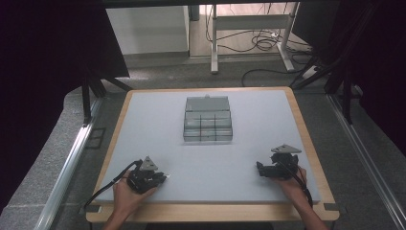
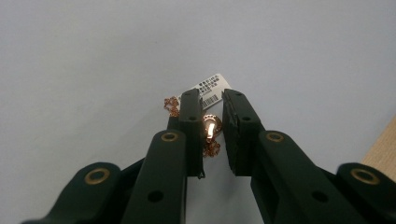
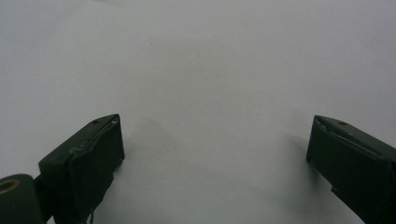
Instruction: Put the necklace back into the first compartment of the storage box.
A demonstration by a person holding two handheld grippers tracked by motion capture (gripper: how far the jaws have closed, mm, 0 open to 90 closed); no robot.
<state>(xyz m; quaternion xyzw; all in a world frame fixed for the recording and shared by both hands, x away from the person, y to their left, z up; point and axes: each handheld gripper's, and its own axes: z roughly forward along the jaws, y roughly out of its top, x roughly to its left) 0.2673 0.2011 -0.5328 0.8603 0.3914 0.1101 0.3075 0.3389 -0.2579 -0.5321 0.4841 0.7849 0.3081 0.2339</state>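
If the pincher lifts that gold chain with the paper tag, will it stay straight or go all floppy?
Probably floppy: the chain lies in loose curls on the table. It looks thin, so likely light. Its shiny ring sits between the left gripper jaws with a gap showing, and might slip.

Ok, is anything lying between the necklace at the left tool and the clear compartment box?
Nothing visible: bare grey mat lies between the necklace, which is between the left tool's jaws, and the compartment box.
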